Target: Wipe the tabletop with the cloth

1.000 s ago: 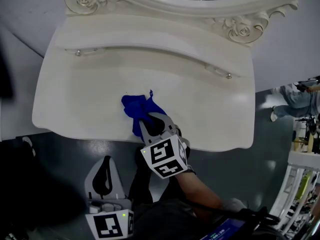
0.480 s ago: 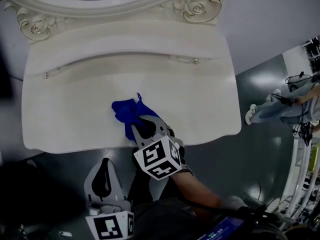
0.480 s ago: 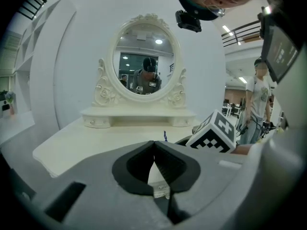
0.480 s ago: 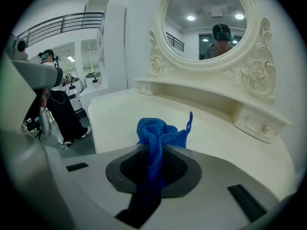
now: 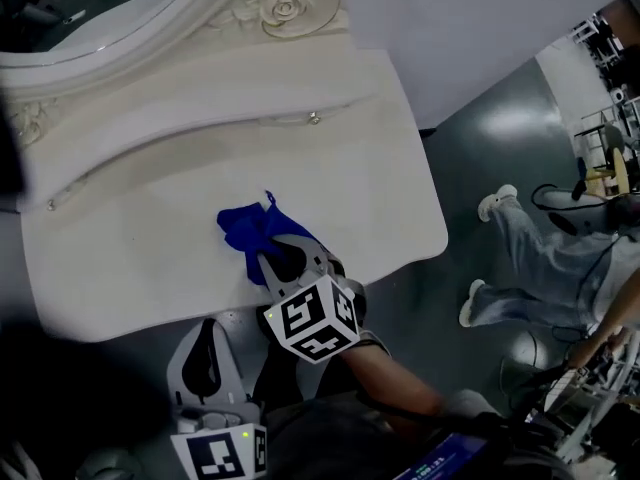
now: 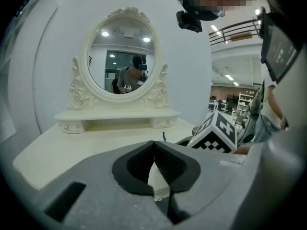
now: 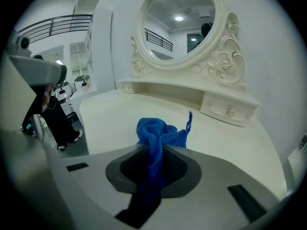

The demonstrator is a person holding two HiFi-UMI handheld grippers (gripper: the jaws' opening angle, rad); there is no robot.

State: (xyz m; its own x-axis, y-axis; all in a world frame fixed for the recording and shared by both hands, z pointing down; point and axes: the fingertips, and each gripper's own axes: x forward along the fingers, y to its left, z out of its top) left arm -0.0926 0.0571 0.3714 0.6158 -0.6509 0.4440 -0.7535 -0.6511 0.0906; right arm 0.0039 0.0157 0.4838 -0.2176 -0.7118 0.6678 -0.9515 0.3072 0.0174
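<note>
**Head view.** The right gripper [image 5: 283, 260] sits on the cream worktop [image 5: 140, 218] near its front edge. Its jaws pinch a blue cloth [image 5: 247, 230], which bunches on the surface just ahead of the tips. The marker cube [image 5: 311, 318] covers most of this gripper's body, and the hand behind it is largely hidden. The left gripper [image 5: 207, 330] is off the front edge, over the grey floor [image 5: 470, 148]. Its rear is cut off by the lower frame edge.

**Left gripper view.** The jaws are pressed together at the tips, with nothing between them.

**Right gripper view.** The cloth runs down between the pads, and its tail is lost in shadow. The oval mirror [image 7: 180, 18] behind is cropped at the top.

At the right of the head view, only a bystander's legs [image 5: 520, 258] can be made out.
</note>
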